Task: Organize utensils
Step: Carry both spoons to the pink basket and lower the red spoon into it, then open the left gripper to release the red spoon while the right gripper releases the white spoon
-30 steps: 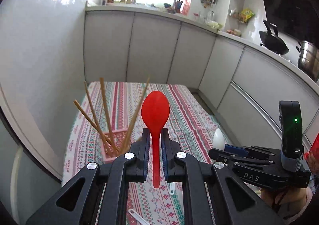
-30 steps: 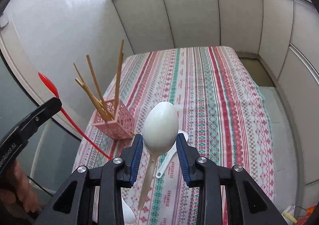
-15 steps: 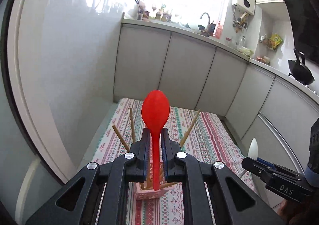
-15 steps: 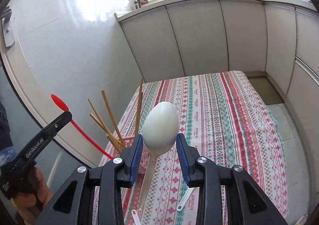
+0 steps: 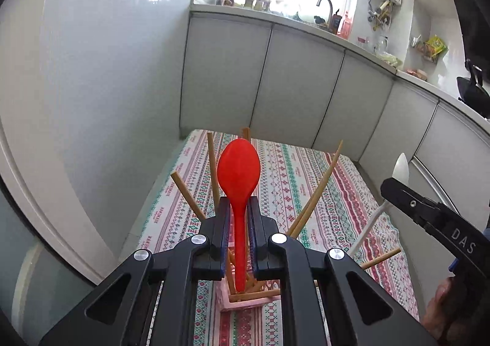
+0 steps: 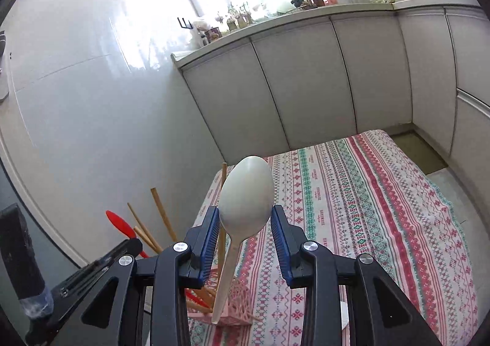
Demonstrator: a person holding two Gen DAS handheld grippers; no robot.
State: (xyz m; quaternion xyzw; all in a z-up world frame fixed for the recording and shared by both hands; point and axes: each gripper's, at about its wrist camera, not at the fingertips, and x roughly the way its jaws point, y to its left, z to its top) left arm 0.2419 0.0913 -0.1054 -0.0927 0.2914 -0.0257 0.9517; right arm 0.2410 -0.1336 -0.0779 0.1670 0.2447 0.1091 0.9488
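My left gripper (image 5: 239,214) is shut on the handle of a red spoon (image 5: 239,165), bowl up, with the handle tip down among several wooden chopsticks (image 5: 318,192) in a pink basket (image 5: 245,303). In the right wrist view my right gripper (image 6: 246,223) is shut on the bowl edges of a white spoon (image 6: 246,195). Its handle hangs down over the pink basket (image 6: 237,312). The red spoon (image 6: 121,225) and left gripper (image 6: 101,266) show at the lower left there. The right gripper (image 5: 428,214) with the white spoon (image 5: 401,166) shows at the right of the left wrist view.
The basket stands near the left edge of a table under a striped patterned cloth (image 6: 367,192), close to a white tiled wall (image 5: 92,100). Grey cabinets (image 5: 291,85) run behind the table. A white utensil (image 6: 344,313) lies on the cloth, partly hidden by my right gripper.
Both grippers have moved in over the basket with their spoons. The basket has slid from left of my left gripper to under it, and the red spoon's handle now dips into it.
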